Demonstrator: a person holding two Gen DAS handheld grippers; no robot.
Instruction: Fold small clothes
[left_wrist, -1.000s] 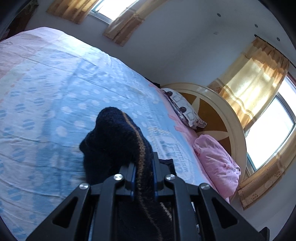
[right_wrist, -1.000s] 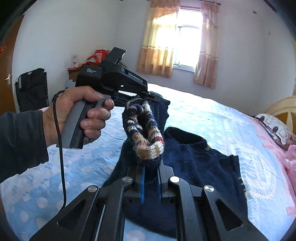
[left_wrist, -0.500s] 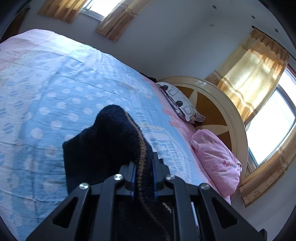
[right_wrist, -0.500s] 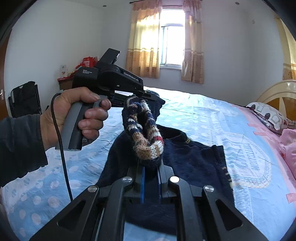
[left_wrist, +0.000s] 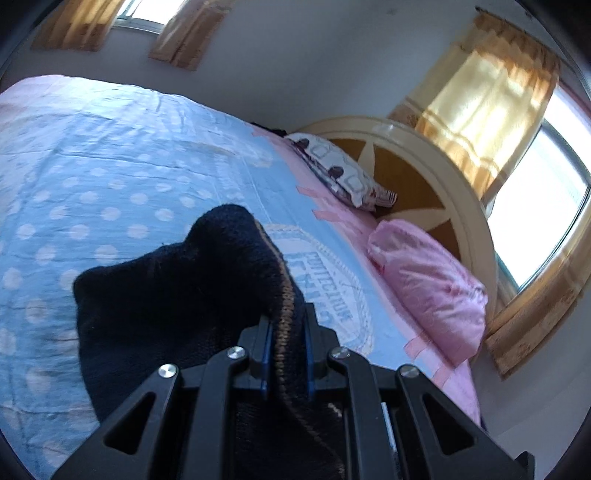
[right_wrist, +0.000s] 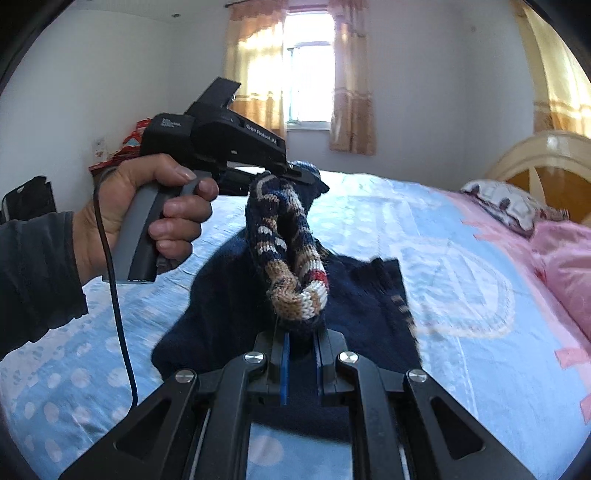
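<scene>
Currently mid-fold: navy knit sweater (right_wrist: 236, 314) lifted off bedspread (right_wrist: 461, 332), striped hem held up.
Right gripper (right_wrist: 300, 332) pinches hem at 6 o'clock, left gripper (left_wrist: 286, 332) clamps another edge, left hand (right_wrist: 147, 218) at 9. Judgement: keep both edges level, carry over, lay flat before releasing.

A bed (left_wrist: 110, 155) under a blue polka-dot sheet with pink borders fills the white-walled room. A cream arched headboard (left_wrist: 436, 155) backs a patterned pillow (left_wrist: 340, 173) and a pink pillow (left_wrist: 428, 280). Sunlit windows (right_wrist: 306, 70) carry golden curtains (left_wrist: 487, 96).
</scene>
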